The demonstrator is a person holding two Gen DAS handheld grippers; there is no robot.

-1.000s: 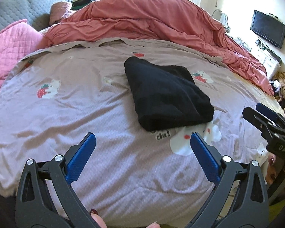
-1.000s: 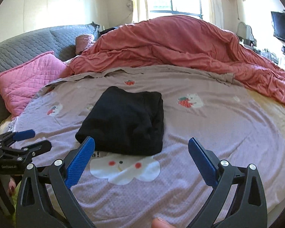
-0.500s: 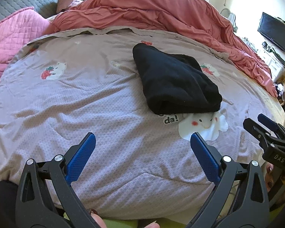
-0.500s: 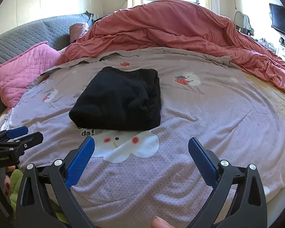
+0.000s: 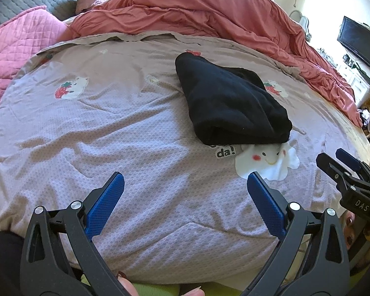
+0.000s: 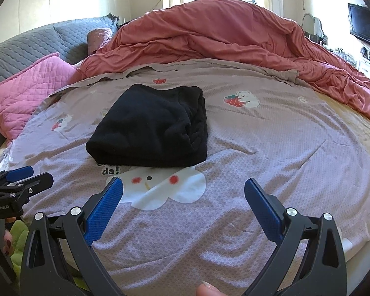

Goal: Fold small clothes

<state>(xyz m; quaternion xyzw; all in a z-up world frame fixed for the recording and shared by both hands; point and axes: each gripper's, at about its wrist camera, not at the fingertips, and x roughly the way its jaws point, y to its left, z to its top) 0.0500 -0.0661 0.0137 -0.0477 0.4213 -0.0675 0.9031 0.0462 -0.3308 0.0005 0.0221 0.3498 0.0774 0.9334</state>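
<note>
A black garment [image 5: 230, 103] [image 6: 153, 128] lies folded into a thick rectangle on the lilac printed bedsheet [image 5: 111, 128] [image 6: 271, 148]. My left gripper [image 5: 183, 183] stands open near the bed's front edge, well short of the garment and to its left, with nothing between its blue pads. My right gripper [image 6: 183, 188] is open too, hovering over the white cloud print just in front of the garment, holding nothing. Each gripper shows at the edge of the other's view: the right gripper [image 5: 345, 170] and the left gripper [image 6: 19, 180].
A rumpled coral duvet [image 6: 222, 34] is piled across the back of the bed. A pink quilted pillow [image 6: 24, 93] and a grey headboard [image 6: 37, 42] are at the left. A television [image 5: 360, 42] hangs on the right wall. Fingertips of a hand [image 6: 207, 289] show at the bottom.
Both grippers have drawn back toward the bed's front edge and tilted down slightly, so the garment sits further away. The garment has not moved and both grippers stayed open.
</note>
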